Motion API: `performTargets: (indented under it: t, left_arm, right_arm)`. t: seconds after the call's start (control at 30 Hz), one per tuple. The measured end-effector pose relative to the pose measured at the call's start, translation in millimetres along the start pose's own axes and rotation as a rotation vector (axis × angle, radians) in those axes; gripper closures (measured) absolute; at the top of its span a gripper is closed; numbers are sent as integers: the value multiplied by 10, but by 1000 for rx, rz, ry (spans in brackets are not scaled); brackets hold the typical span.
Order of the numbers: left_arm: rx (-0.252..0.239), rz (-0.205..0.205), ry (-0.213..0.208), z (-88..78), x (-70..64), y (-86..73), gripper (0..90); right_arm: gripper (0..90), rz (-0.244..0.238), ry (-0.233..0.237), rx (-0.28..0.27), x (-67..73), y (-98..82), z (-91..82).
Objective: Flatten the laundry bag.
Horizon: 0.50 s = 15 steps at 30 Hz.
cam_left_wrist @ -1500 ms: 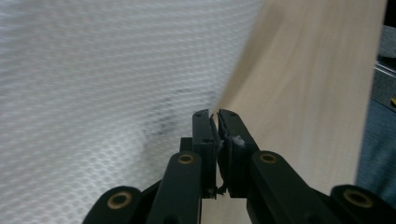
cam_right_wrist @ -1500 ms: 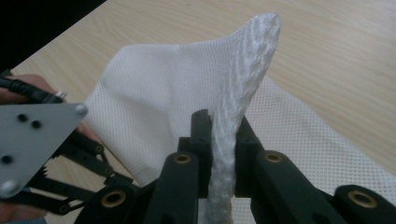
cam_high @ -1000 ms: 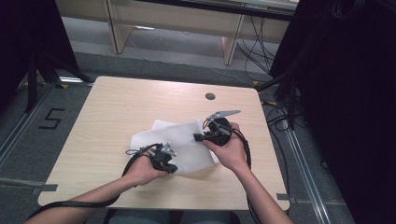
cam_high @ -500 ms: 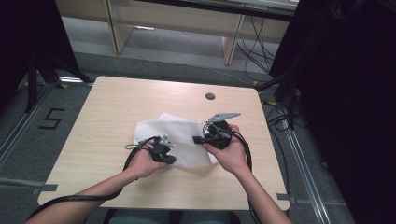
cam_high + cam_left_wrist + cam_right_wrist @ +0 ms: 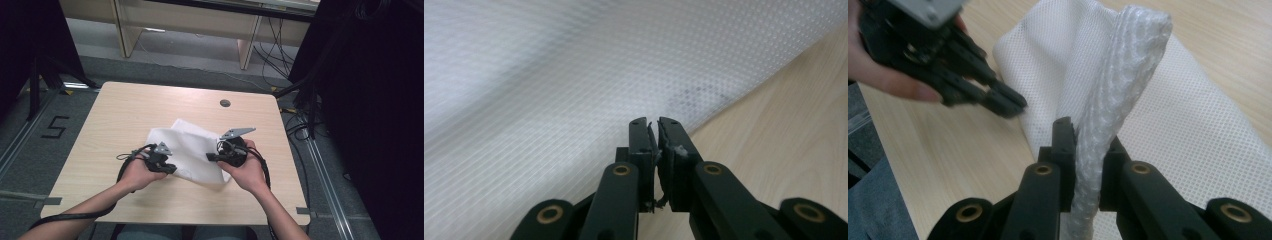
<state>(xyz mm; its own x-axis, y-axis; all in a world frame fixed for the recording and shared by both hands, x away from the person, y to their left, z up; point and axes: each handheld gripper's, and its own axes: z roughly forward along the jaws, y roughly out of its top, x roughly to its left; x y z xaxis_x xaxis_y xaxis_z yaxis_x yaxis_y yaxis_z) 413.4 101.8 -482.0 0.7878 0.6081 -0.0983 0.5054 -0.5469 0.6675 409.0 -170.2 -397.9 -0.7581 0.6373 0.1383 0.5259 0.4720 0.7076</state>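
The right gripper (image 5: 1083, 150) is clamped on a bunched fold of the one white mesh cloth (image 5: 192, 147), the fold rising as a thick roll between its two black jaws in the right gripper view. The left gripper (image 5: 656, 145) has its two jaws almost together with only a thin slit between them; they have just been opening a little, and nothing is between them (a few pale fibres cling to the inner faces). Its tips sit just at the cloth's near edge, where mesh meets bare wood.

In the high view the left gripper (image 5: 162, 160) lies at the cloth's left edge and the right gripper (image 5: 225, 152) at its right edge, each held in one of the person's two hands, the forearms coming in from the near side. The right gripper view also shows the left gripper (image 5: 973, 90) a little blurred, its tips at the cloth's corner.

The cloth lies spread and partly folded near the middle of the single wooden table (image 5: 125, 110), on the near half. One small round hole (image 5: 225, 103) sits in the tabletop beyond the cloth's far edge.
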Motion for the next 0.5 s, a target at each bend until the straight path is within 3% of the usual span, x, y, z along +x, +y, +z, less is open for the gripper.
performTargets:
  t: [0.1,0.2,0.3,0.33,0.4,0.43,0.47,0.5]
  left_arm:
    - [-37,-50,25,-224,102,-135,834]
    - [-48,-61,58,-396,168,-243,825]
    - [-61,-83,69,-485,205,-323,821]
    - [-64,-82,79,-525,232,-361,821]
    - [-68,-105,102,-590,268,-426,814]
    - [-69,-104,125,-652,319,-469,811]
    - [-81,-127,132,-669,341,-484,808]
    - [-86,-132,134,-694,367,-492,806]
  right_arm:
    - [834,10,-2,-1,13,-45,16]
    - [834,12,16,17,37,-83,5]
    - [834,1,12,34,40,-107,-12]
    - [834,3,8,-3,51,-131,27]
    - [833,-13,14,48,55,-150,-1]
    - [834,-23,21,19,55,-169,31]
    - [834,-14,13,55,62,-170,2]
    - [833,-19,5,35,62,-187,25]
